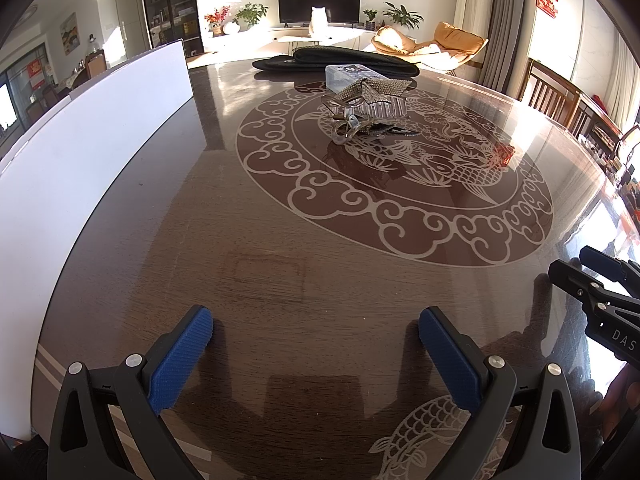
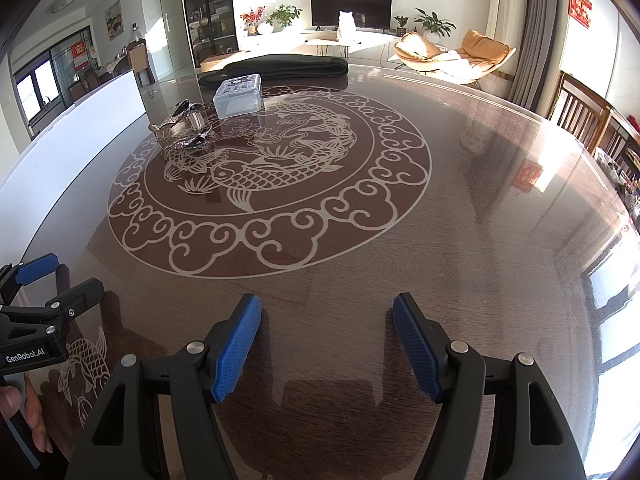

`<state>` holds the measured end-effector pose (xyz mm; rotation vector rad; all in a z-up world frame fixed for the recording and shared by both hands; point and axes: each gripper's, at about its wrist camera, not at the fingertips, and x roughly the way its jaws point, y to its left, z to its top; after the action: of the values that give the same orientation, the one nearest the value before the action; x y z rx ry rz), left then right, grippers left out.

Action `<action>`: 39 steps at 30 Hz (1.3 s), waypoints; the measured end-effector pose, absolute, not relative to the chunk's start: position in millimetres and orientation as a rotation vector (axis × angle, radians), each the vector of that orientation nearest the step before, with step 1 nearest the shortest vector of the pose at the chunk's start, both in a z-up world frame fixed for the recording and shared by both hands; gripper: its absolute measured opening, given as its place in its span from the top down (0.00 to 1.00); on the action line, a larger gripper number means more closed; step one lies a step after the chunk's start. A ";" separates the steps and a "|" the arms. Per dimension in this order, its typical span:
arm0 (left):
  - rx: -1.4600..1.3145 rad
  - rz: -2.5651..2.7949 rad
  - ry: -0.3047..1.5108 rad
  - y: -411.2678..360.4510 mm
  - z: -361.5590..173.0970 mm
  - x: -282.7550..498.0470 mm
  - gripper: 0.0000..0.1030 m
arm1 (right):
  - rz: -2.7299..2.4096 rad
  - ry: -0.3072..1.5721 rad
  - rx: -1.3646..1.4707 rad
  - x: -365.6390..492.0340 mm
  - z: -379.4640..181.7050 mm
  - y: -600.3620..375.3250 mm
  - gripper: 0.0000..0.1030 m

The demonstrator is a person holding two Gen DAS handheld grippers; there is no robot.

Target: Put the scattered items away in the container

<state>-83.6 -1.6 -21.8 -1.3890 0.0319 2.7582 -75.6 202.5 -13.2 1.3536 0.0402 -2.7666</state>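
Note:
A small pile of hair clips (image 1: 366, 114) (image 2: 182, 130), clear plastic and rhinestone-covered, lies on the patterned dark table far ahead. Just behind it stands a clear plastic box (image 2: 239, 96) (image 1: 352, 76) with its lid on. My left gripper (image 1: 316, 322) hovers open over bare wood near the table's front, nothing between its blue pads. My right gripper (image 2: 327, 308) is open too, also over bare tabletop, well short of the clips. Each gripper shows at the edge of the other's view: the right gripper (image 1: 600, 280) and the left gripper (image 2: 44, 280).
A white board (image 1: 80, 152) stands upright along the table's left side. A black padded bag (image 1: 336, 58) lies at the far edge behind the box. Wooden chairs (image 2: 580, 116) stand on the right. A person's fingers (image 2: 20, 412) hold the left gripper's handle.

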 end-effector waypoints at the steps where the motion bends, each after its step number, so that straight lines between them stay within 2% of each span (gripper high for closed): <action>1: -1.389 2.758 0.032 -1.6 -21.9 -83.6 0.00 | -2.767 0.040 1.354 -75.6 -13.2 202.2 0.32; 22: -1.374 2.748 0.000 -5.1 -20.8 -83.1 0.00 | -2.760 0.032 1.340 -78.3 -12.2 202.1 0.33; 27: -1.366 2.744 -0.012 -5.9 -20.5 -82.8 0.00 | -2.803 0.024 1.342 -123.9 -1.5 212.0 0.33; 31: -1.329 2.732 -0.095 -13.9 -18.2 -81.7 0.00 | -2.854 0.087 1.263 -171.5 22.4 210.3 0.33; 35: -1.326 2.733 -0.097 -13.6 -18.5 -82.7 0.00 | -2.498 -0.146 1.185 -202.4 36.1 189.4 0.33; 39: -1.342 2.739 -0.059 -9.4 -19.3 -84.5 0.00 | -2.395 -0.008 1.085 -203.6 39.2 135.0 0.33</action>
<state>-84.5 -9.4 -19.3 -1.3415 -0.0591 2.7389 -203.6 135.0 39.2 1.0846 -0.0075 -2.3955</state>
